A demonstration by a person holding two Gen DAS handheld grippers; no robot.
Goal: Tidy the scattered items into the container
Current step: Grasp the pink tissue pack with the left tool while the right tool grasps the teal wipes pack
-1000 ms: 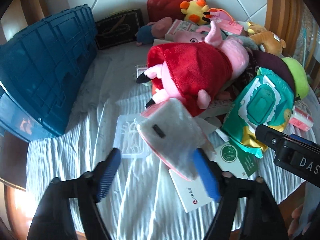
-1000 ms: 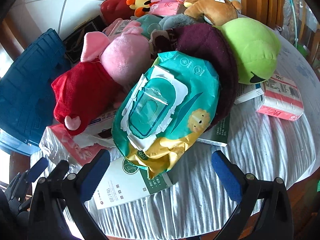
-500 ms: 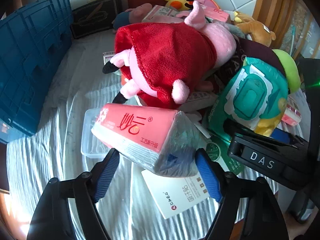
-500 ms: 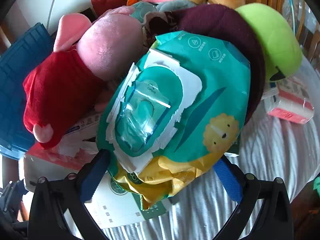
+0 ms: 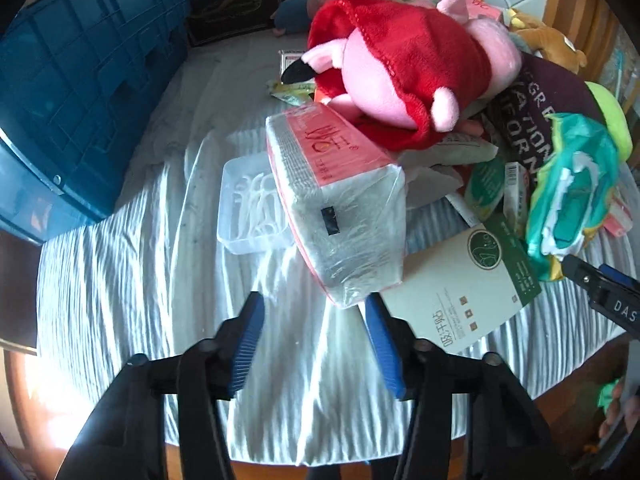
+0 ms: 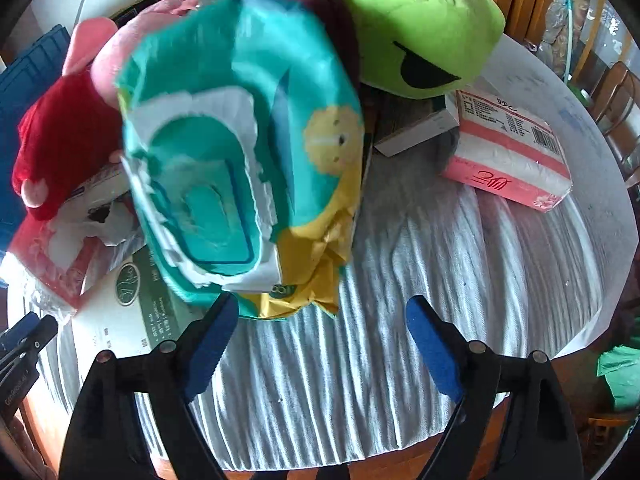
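Note:
A pink tissue pack (image 5: 332, 200) lies end-on just ahead of my left gripper (image 5: 314, 320). Its clear-wrapped corner touches the right fingertip (image 5: 374, 316), and bare cloth shows across to the other finger, so this gripper is open. My right gripper (image 6: 322, 320) is also open. A teal wet-wipes pack (image 6: 240, 152), tilted up and blurred, has its yellow lower edge against the left fingertip (image 6: 218, 320), with a gap to the right finger. In the left wrist view the wipes pack (image 5: 572, 200) stands on edge above the right gripper (image 5: 600, 284). The blue crate (image 5: 80, 80) sits at the left.
A red-and-pink plush (image 5: 400, 76), green plush (image 6: 416, 24), maroon cloth (image 5: 540, 112), green-and-white box (image 5: 468, 292), clear plastic tub (image 5: 248, 208) and a second tissue pack (image 6: 508, 156) crowd the striped tablecloth (image 6: 460, 260). More toys and a red bag sit at the back.
Both grippers' fingers have come closer together. The tissue pack, between my left fingers half a second ago, now lies ahead of them. The wipes pack has tipped up on edge.

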